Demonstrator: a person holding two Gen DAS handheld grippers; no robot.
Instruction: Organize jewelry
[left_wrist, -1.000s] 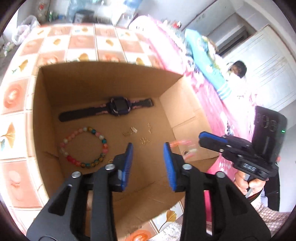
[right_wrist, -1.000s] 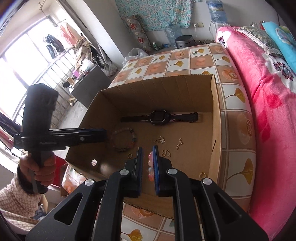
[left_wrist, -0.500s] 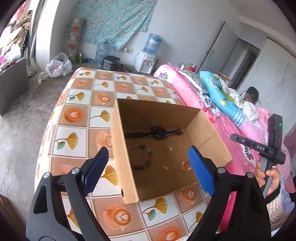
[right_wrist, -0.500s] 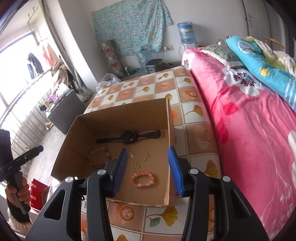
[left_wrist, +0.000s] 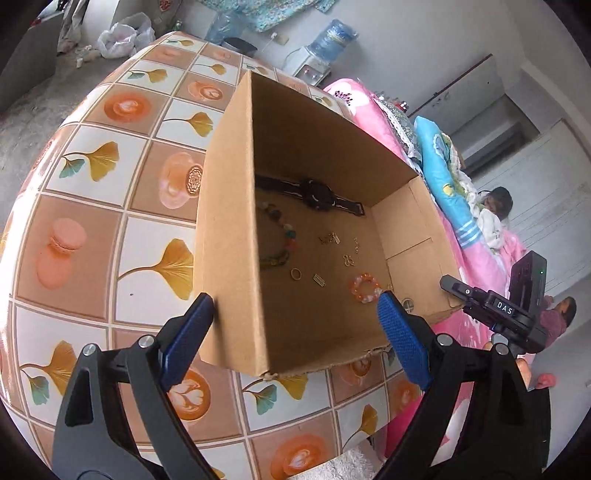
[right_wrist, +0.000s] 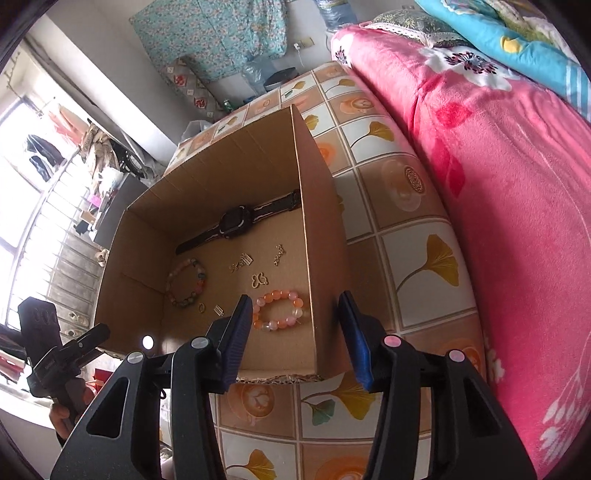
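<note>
In box: watch (right_wrist: 236, 221), two bead bracelets, small gold charms inside cardboard box (left_wrist: 229, 236).
Left: nothing visible outside.
Left gripper (left_wrist: 295, 332): wide, empty.
Right gripper (right_wrist: 295, 332): part-open, empty.

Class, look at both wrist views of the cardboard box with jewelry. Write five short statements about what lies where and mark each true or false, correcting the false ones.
1. A watch lies flat inside the box. True.
2. The orange bracelet is pinched in the right tool. False: it lies on the box floor, and the tool is open and empty.
3. The left tool is open and empty. True.
4. The box stands on the pink blanket. False: it stands on the tiled cloth.
5. A gold ring lies in the box. True.
</note>
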